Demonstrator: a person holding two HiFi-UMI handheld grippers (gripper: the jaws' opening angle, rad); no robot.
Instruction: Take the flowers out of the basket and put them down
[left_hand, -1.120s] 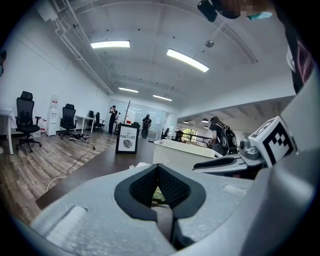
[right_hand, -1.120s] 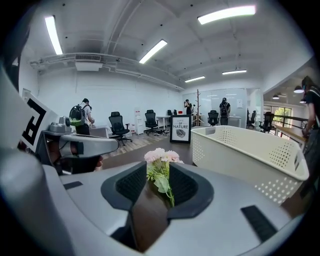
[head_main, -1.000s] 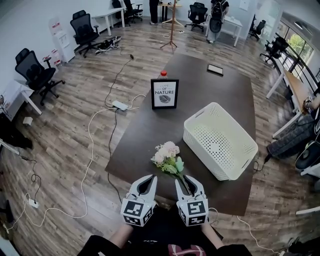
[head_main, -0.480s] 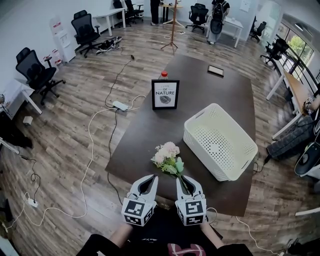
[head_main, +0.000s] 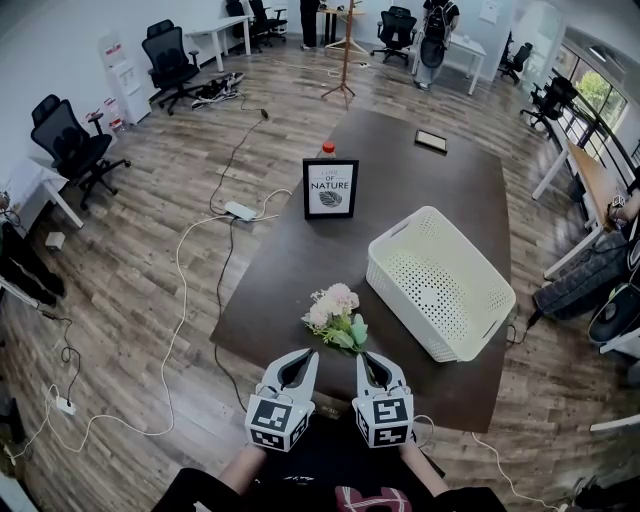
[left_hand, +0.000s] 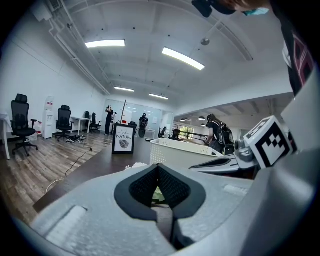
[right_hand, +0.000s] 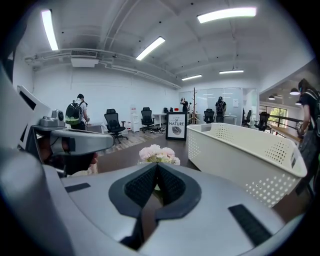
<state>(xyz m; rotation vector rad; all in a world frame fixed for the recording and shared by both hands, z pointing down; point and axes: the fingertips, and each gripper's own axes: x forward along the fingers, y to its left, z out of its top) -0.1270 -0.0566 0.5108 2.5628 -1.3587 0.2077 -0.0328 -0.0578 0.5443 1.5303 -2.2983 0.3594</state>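
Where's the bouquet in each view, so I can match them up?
Head view: bouquet at centre, left of the white basket.
Left gripper view: bouquet barely showing, low centre.
Right gripper view: bouquet centre, just below middle.
Shared landmark: the NATURE sign.

Bright, even ceiling-strip light (left_hand: 182, 58), soft shadows, heavy fisheye warp w/ dark corners.

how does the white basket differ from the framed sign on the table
The white basket is wide, low and perforated; the framed sign is smaller, flat and stands upright. The basket is plain white; the sign has a black frame and printed words. Both rest on the dark table, apart from each other.
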